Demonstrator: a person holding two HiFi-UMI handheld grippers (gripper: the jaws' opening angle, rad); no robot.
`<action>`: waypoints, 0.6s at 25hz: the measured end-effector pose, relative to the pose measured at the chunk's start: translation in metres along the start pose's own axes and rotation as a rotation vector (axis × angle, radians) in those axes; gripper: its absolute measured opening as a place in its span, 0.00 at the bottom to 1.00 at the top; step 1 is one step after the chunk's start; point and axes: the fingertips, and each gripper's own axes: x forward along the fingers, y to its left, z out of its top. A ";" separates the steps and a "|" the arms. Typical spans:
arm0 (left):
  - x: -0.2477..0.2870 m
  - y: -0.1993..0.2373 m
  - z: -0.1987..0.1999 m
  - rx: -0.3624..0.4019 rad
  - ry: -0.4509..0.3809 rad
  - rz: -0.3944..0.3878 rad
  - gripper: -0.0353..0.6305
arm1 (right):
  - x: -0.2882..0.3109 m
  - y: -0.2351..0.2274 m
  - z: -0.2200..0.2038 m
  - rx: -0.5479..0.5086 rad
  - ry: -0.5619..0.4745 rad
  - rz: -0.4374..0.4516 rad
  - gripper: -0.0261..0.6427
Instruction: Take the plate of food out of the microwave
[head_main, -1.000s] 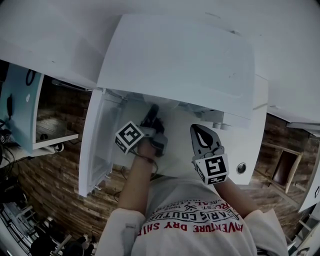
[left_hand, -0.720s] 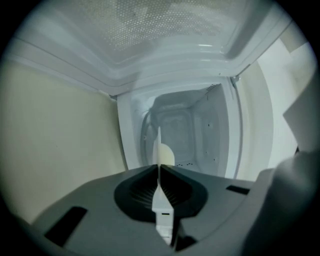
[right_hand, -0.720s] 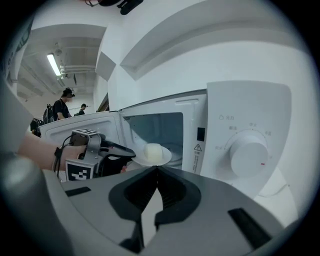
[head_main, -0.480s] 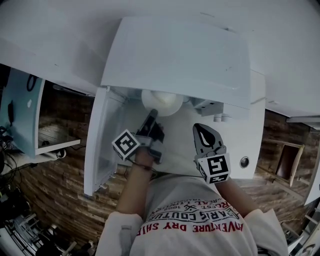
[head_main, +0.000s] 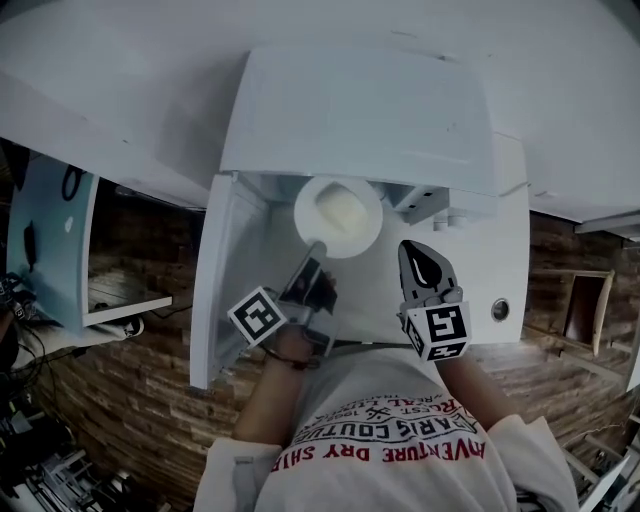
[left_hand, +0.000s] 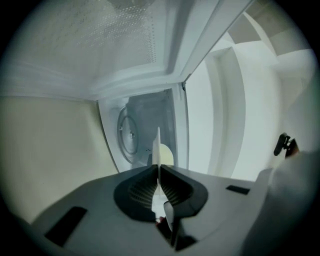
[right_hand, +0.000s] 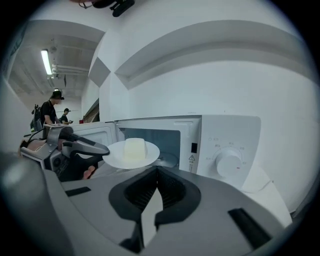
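Far left of my right gripper (right_hand: 156, 172): two people (right_hand: 50, 109) standing, strip light (right_hand: 46, 61) overhead there. Wood-plank floor (head_main: 120, 400) below it.

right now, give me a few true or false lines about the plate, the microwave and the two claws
1. The left claw grips the plate by its rim. True.
2. The microwave door is closed. False: it stands open.
3. The plate is bare. False: a pale block of food sits on it.
4. The right claw holds nothing. True.
5. The plate rests inside the microwave. False: it is held in the air in front of the opening.
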 end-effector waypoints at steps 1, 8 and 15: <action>-0.004 -0.003 -0.002 -0.008 0.008 -0.006 0.08 | -0.002 0.001 0.002 0.004 -0.008 -0.009 0.06; -0.035 -0.027 -0.009 -0.015 0.038 -0.059 0.08 | -0.017 0.008 0.018 0.024 -0.066 -0.039 0.05; -0.049 -0.063 -0.011 -0.030 0.024 -0.129 0.08 | -0.027 0.013 0.049 0.012 -0.142 -0.034 0.05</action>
